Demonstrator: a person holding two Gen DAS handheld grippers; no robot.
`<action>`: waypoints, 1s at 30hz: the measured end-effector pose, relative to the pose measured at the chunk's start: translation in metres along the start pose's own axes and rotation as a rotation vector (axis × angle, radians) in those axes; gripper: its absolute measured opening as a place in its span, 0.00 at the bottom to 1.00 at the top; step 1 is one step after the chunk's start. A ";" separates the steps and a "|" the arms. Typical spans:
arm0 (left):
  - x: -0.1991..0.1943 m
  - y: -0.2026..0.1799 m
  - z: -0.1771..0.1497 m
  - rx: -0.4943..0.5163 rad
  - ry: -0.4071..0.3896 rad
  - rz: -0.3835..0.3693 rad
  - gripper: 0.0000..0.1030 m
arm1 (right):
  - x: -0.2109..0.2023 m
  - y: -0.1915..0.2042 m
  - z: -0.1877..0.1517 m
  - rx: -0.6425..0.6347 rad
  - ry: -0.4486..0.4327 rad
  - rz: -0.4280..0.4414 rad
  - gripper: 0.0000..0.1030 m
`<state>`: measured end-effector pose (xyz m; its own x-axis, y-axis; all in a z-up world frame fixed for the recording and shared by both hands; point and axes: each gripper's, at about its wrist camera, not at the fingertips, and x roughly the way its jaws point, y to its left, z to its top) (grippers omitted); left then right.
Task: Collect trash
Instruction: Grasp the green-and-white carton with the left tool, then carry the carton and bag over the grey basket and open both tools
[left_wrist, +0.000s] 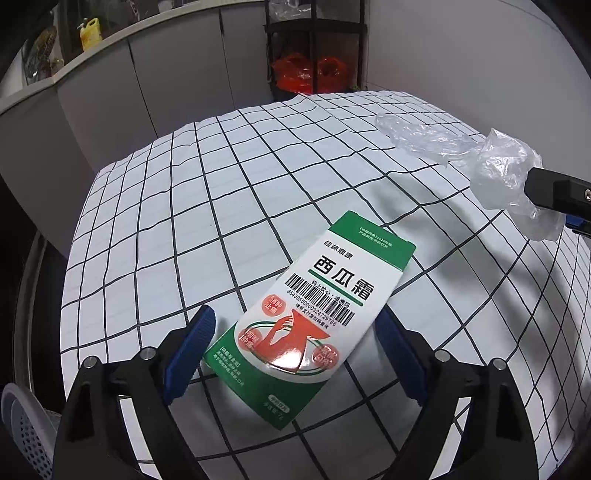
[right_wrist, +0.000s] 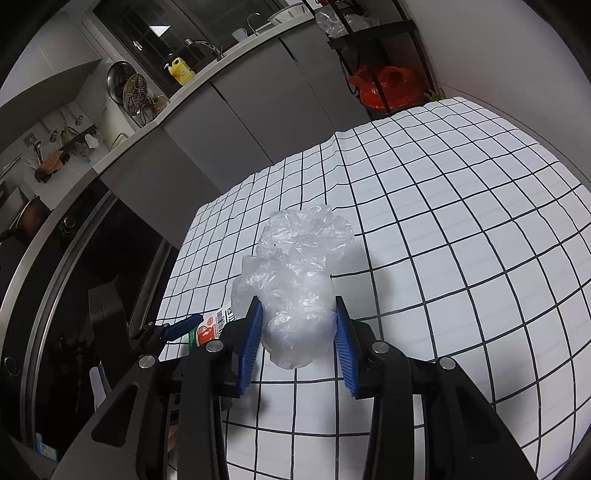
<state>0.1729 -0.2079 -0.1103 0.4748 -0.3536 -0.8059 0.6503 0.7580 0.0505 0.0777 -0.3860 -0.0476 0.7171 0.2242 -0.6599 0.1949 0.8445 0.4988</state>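
Note:
A green and white medicine box (left_wrist: 306, 317) lies flat on the checked tablecloth (left_wrist: 184, 221). My left gripper (left_wrist: 295, 350) is open with its blue pads on either side of the box's near end. A crumpled clear plastic bag (right_wrist: 299, 291) sits between the blue pads of my right gripper (right_wrist: 298, 343), which is shut on it and holds it above the cloth. The bag (left_wrist: 506, 177) and the right gripper's black tip (left_wrist: 554, 192) also show at the right edge of the left wrist view. The box (right_wrist: 212, 325) and the left gripper (right_wrist: 177, 328) show at left in the right wrist view.
A second clear plastic piece (left_wrist: 417, 136) lies on the cloth at the far right. A black rack with a red bag (left_wrist: 306, 74) stands beyond the table's far edge. Grey cabinets and a counter with a yellow bottle (left_wrist: 90, 33) run along the left.

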 end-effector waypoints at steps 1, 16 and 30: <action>-0.001 -0.001 0.000 0.002 -0.003 -0.003 0.80 | 0.000 0.000 0.000 0.000 0.000 0.000 0.35; -0.017 0.005 0.001 -0.093 -0.012 -0.018 0.50 | 0.000 0.000 0.000 -0.001 -0.001 0.003 0.35; -0.098 0.036 -0.011 -0.213 -0.165 0.104 0.50 | 0.004 0.023 -0.001 -0.045 -0.002 0.028 0.35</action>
<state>0.1431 -0.1403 -0.0357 0.6338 -0.3393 -0.6951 0.4620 0.8868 -0.0116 0.0843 -0.3650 -0.0390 0.7231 0.2472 -0.6450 0.1442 0.8591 0.4910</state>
